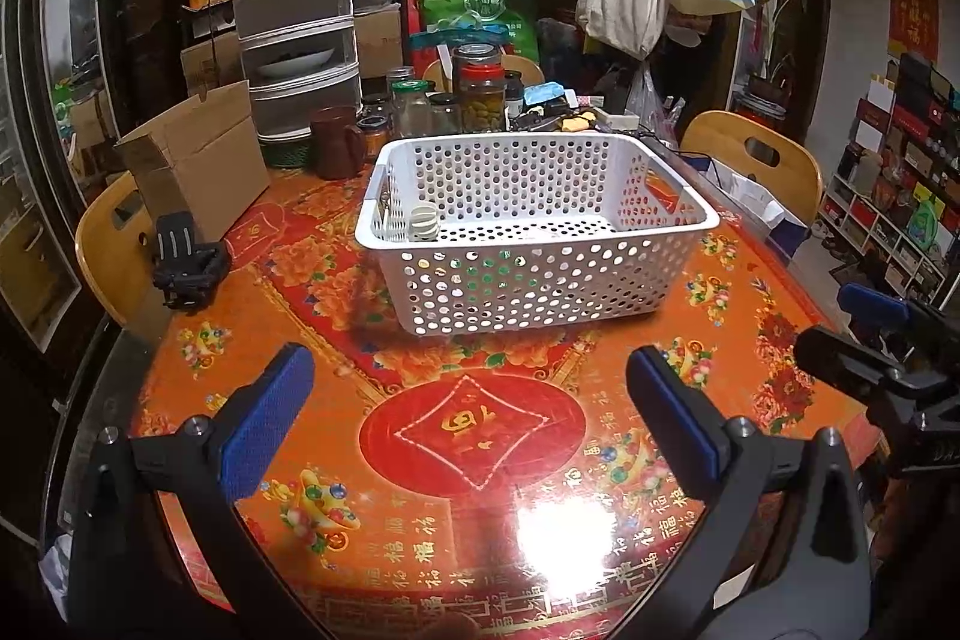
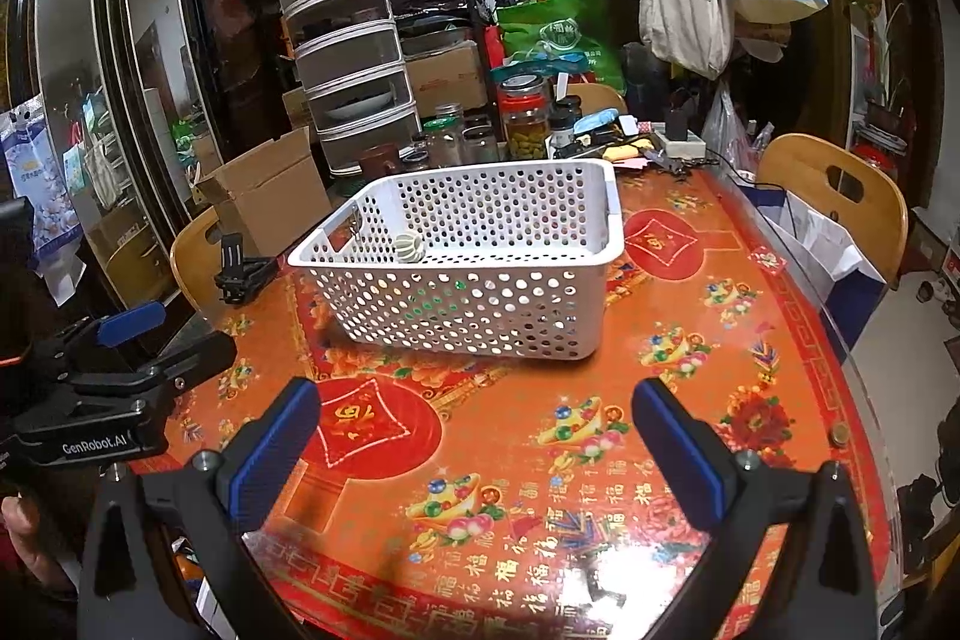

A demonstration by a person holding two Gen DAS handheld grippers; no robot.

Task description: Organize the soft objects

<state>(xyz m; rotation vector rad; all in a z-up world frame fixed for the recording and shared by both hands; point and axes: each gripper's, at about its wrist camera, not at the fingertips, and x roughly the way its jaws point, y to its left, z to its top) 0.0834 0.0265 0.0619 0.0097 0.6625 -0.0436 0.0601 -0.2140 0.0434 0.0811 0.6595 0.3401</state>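
While both grippers' fingers (image 1: 267,421) spread — basket (image 1: 534,244) contents half-hidden behind perforated wall.

White perforated basket (image 1: 540,244) upright mid-table, small ribbed cream obj (image 1: 423,222) inside.

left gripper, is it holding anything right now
No, the left gripper is open, with only the red tablecloth showing between its blue pads, short of the white basket.
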